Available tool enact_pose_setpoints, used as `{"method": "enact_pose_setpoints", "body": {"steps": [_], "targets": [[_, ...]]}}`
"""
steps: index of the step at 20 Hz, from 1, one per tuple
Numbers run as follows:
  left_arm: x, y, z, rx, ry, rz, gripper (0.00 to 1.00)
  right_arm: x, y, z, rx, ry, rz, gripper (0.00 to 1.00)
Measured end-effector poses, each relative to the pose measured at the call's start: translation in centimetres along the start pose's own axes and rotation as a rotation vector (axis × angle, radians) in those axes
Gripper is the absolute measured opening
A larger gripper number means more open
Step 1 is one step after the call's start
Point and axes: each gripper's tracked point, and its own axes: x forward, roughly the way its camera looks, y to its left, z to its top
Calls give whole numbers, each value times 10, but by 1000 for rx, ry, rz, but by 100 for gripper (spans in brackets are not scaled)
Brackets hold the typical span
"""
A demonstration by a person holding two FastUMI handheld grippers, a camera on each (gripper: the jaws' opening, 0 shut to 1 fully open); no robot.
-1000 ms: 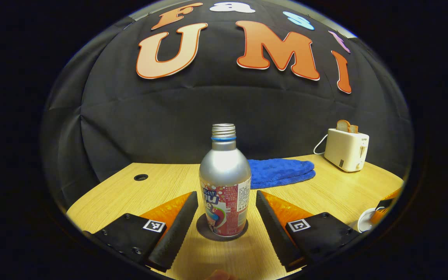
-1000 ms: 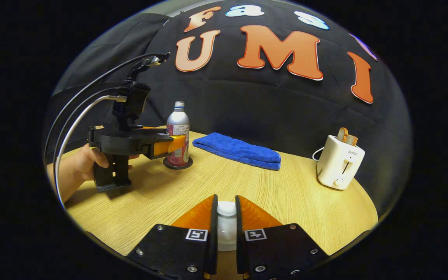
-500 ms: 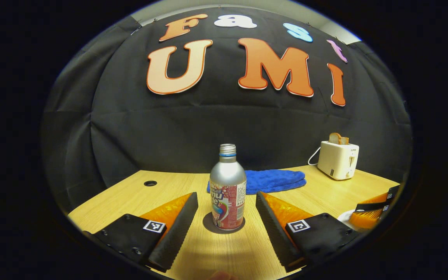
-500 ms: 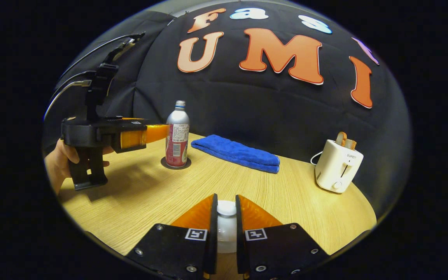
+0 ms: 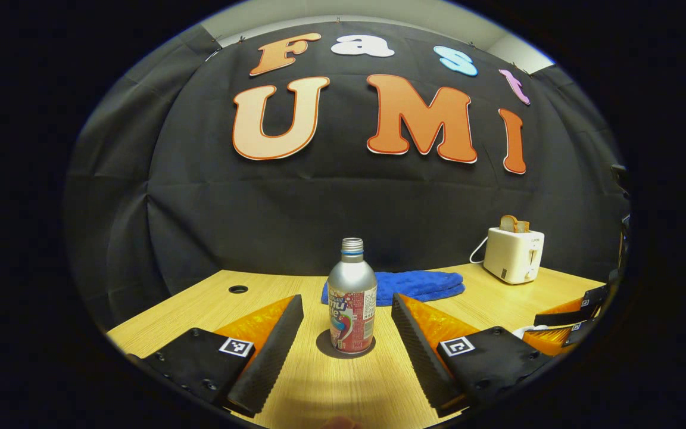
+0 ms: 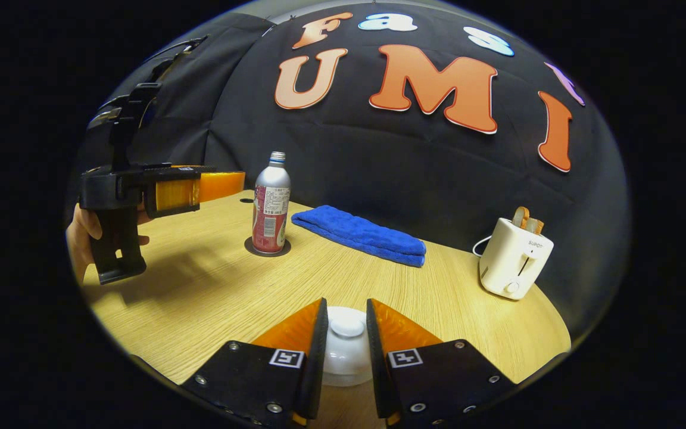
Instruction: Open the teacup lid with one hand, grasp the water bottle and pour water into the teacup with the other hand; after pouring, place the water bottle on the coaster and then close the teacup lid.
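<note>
Water bottle [image 5: 352, 304] stands on coaster [image 5: 326, 348] at frame centre, left gripper [image 5: 348, 319] spread wide and clear; right gripper [image 6: 346, 330], lower centre, straddles the teacup lid [image 6: 346, 333], seemingly releasing—seat it squarely, then withdraw straight.

Left tongs [image 5: 346, 333] wide apart, held level; right tongs [image 6: 346, 333] slightly parted, pointing down
</note>
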Motion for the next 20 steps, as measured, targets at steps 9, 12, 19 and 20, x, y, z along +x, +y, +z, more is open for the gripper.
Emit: {"method": "enact_pose_setpoints", "body": {"steps": [9,12,19,20], "targets": [[-17,-3,30,-15,-75,7,98,-20,-13,40,31,-133,-45,69],[-28,-4,40,-28,-85,25,100,-36,-33,67,60,-207,-96,75],[-57,1,57,-13,-99,62,98,-77,-82,109,104,-333,-206,78],[-61,2,58,-14,-98,66,100,-81,-87,111,109,-342,-219,78]]}}
